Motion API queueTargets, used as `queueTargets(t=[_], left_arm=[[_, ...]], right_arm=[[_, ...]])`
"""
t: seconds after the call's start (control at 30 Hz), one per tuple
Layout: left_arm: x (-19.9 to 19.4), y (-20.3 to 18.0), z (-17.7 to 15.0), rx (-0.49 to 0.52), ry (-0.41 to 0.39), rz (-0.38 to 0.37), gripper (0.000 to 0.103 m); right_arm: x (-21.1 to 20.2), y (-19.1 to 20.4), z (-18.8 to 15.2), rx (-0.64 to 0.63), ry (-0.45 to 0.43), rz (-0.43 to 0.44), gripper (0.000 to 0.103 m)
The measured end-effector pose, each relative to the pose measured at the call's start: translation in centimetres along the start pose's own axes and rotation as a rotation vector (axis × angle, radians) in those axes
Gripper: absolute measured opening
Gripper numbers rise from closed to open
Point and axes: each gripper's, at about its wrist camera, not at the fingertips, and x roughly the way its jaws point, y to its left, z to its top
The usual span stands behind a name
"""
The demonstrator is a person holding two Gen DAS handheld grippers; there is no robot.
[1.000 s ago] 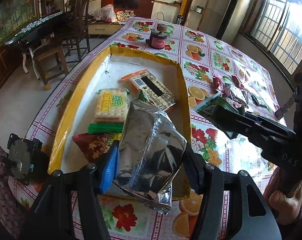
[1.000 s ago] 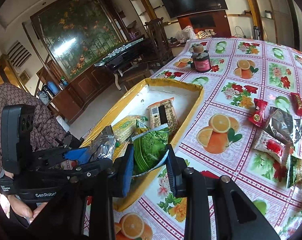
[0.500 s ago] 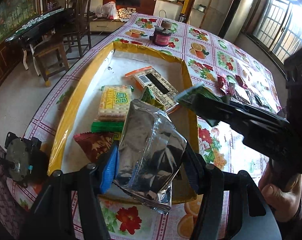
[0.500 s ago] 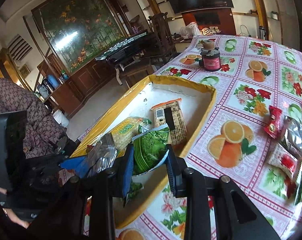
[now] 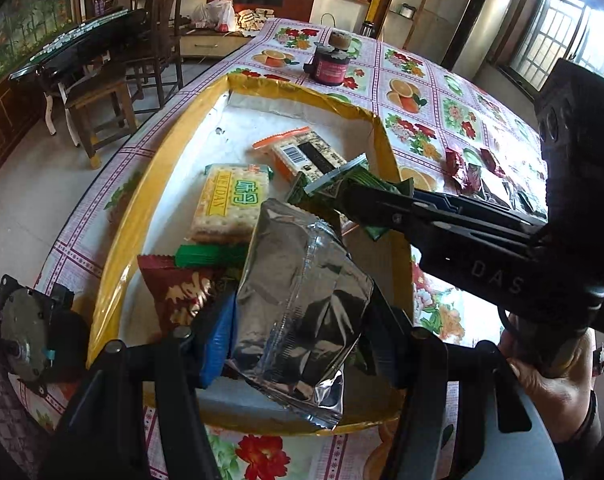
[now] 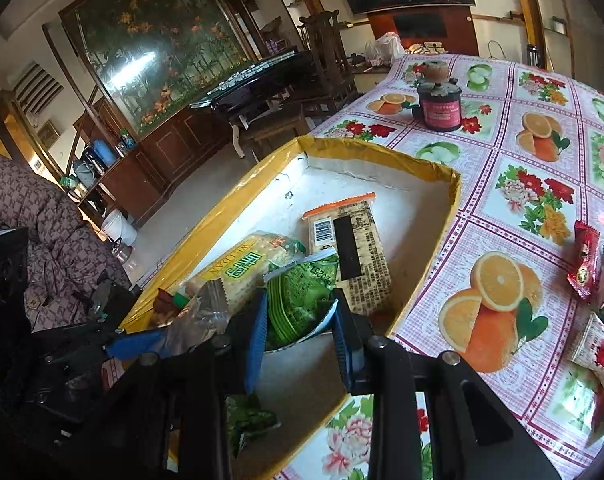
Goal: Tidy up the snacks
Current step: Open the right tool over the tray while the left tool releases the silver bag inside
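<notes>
My left gripper (image 5: pixel 297 320) is shut on a silver foil snack bag (image 5: pixel 297 300), held over the near end of the yellow-rimmed white box (image 5: pixel 141 200). My right gripper (image 6: pixel 299 320) is shut on a green snack packet (image 6: pixel 302 296) and hangs over the same box (image 6: pixel 434 176); in the left wrist view it reaches in from the right with the green packet (image 5: pixel 354 184) at its tip. Inside the box lie a yellow-green cracker pack (image 5: pixel 229 200), an orange-edged cracker pack (image 5: pixel 306 154), a dark red packet (image 5: pixel 173 292) and a green bar (image 5: pixel 205 254).
Several loose red and silver snack packets (image 6: pixel 586 264) lie on the floral tablecloth (image 6: pixel 498 216) right of the box. A dark jar (image 6: pixel 438 104) stands beyond the box's far end. A person's hand (image 5: pixel 550 384) grips the right tool. Wooden chairs (image 5: pixel 101 96) stand left of the table.
My right gripper has carried the green packet leftward from over the tablecloth to over the box. The left gripper with the silver bag has kept still.
</notes>
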Motion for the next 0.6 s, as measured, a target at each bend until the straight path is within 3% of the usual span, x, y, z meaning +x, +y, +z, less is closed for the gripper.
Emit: queueTargets(t=[0.4,0.5,0.6], left_arm=[[0.81,0.23,-0.03,-0.002,0.017,0.035,0.063],[1.03,0.34,-0.1,-0.011,0.025,0.047,0.065],[0.86,0.39,-0.14,-0.016,0.026,0.048,0.066]], right_arm=[[0.81,-0.38,0.33,0.014,0.005,0.012,0.033],[0.45,-0.46,0.37,0.016,-0.005,0.005,0.053],[-0.14,-0.42,0.39,0.009,-0.018,-0.007,0.055]])
